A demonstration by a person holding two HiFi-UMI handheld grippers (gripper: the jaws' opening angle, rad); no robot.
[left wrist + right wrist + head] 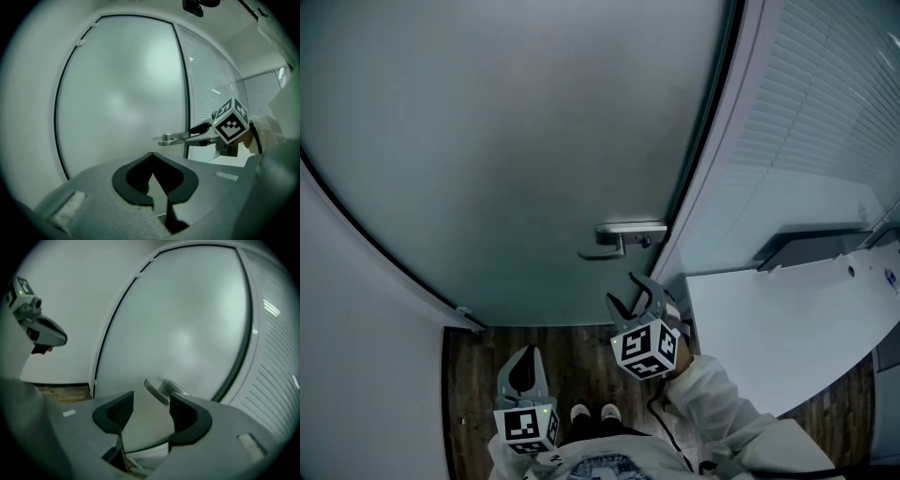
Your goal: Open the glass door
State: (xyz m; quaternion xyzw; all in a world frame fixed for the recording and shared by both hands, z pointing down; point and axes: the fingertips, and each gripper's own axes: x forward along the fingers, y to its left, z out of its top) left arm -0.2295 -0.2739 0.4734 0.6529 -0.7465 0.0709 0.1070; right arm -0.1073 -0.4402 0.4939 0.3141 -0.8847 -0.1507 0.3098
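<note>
The frosted glass door (516, 159) fills most of the head view and stands closed in its dark frame. Its metal lever handle (614, 244) sits at the door's right edge. My right gripper (639, 298) is just short of the handle, open, with nothing between its fingers. In the right gripper view the handle (159, 389) shows past the right gripper (151, 401), beyond the gap of its spread jaws. My left gripper (523, 370) hangs low over the floor, shut and holding nothing. In the left gripper view the left gripper (151, 157) has its tips meeting, and the handle (171, 138) and the right gripper (201, 133) lie ahead.
A white panel with slatted blinds (825, 122) stands right of the door. Below it juts a white ledge (787, 319). A pale wall (356, 356) flanks the door on the left. The floor (581, 361) is dark wood, and the person's shoes (595, 412) are on it.
</note>
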